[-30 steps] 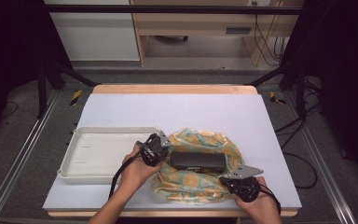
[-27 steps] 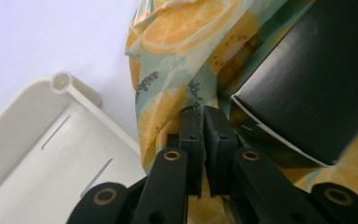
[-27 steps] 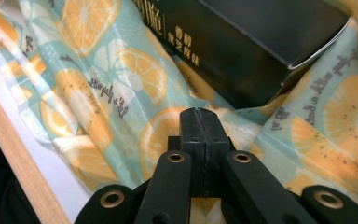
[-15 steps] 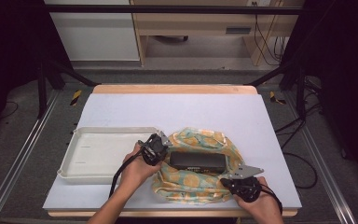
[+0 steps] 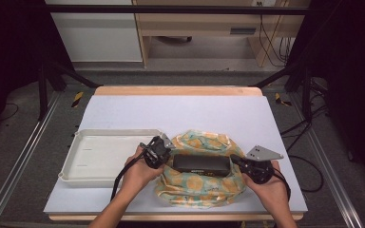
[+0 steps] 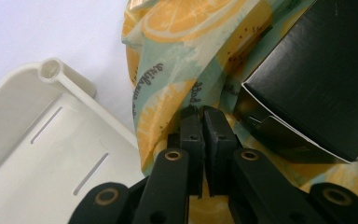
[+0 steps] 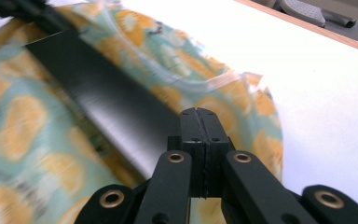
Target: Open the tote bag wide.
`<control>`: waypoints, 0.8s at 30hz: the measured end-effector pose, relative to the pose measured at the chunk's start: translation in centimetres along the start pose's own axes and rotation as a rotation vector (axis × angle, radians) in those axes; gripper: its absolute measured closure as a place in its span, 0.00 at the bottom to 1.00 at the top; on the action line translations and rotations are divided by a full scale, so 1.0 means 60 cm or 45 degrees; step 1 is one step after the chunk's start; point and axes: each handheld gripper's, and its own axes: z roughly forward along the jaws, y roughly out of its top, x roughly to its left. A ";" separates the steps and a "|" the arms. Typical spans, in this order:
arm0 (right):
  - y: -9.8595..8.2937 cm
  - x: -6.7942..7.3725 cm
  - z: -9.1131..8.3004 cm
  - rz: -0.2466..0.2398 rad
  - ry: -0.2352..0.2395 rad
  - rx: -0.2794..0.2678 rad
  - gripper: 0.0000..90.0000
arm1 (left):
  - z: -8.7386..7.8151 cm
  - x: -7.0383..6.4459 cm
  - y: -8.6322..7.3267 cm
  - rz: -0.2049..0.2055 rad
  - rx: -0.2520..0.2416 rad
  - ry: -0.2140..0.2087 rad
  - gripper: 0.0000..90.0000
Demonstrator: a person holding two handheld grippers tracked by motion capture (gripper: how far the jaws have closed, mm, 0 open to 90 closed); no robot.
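Note:
A cloth (image 5: 197, 187) printed with orange slices lies bunched on the table, with a flat black box (image 5: 201, 164) on its middle. My left gripper (image 5: 168, 153) sits at the box's left end. In the left gripper view its jaws (image 6: 200, 112) are pressed together on a raised fold of the cloth (image 6: 168, 98), beside the box (image 6: 317, 79). My right gripper (image 5: 233, 158) is at the box's right end. In the blurred right gripper view its jaws (image 7: 199, 113) are shut flat, in front of the box (image 7: 107, 98) and cloth (image 7: 23, 154), with nothing visible between them.
A white plastic tray (image 5: 104, 134) stands just left of the cloth, its corner rim (image 6: 51, 70) close to my left gripper. The pale table top (image 5: 185, 109) stretches beyond the cloth to a wooden far edge. Metal frame rails flank the table.
My right gripper has moved from the cloth's near right corner up to the box's right end. The cloth's right side has drawn inward. The left gripper has barely shifted.

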 end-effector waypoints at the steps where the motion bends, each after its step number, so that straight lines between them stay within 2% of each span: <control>1: 0.000 -0.007 0.009 0.013 -0.006 0.005 1.00 | 0.000 0.000 0.000 -0.001 0.001 -0.001 0.97; 3: -0.003 -0.019 0.022 0.039 -0.010 0.006 1.00 | 0.000 0.001 0.000 -0.002 0.007 -0.004 0.97; 8: -0.018 -0.042 0.050 0.114 -0.023 0.064 1.00 | 0.004 0.003 0.001 -0.006 0.005 -0.016 0.97; 13: -0.028 -0.051 0.062 0.158 -0.022 0.122 1.00 | 0.007 0.001 0.002 -0.002 0.010 -0.014 0.97; 20: -0.036 -0.053 0.074 0.147 -0.015 0.185 1.00 | 0.012 0.003 0.001 -0.011 0.010 -0.019 0.97; 24: -0.036 -0.053 0.076 0.152 -0.014 0.194 1.00 | 0.013 0.004 0.000 -0.008 0.009 -0.026 0.97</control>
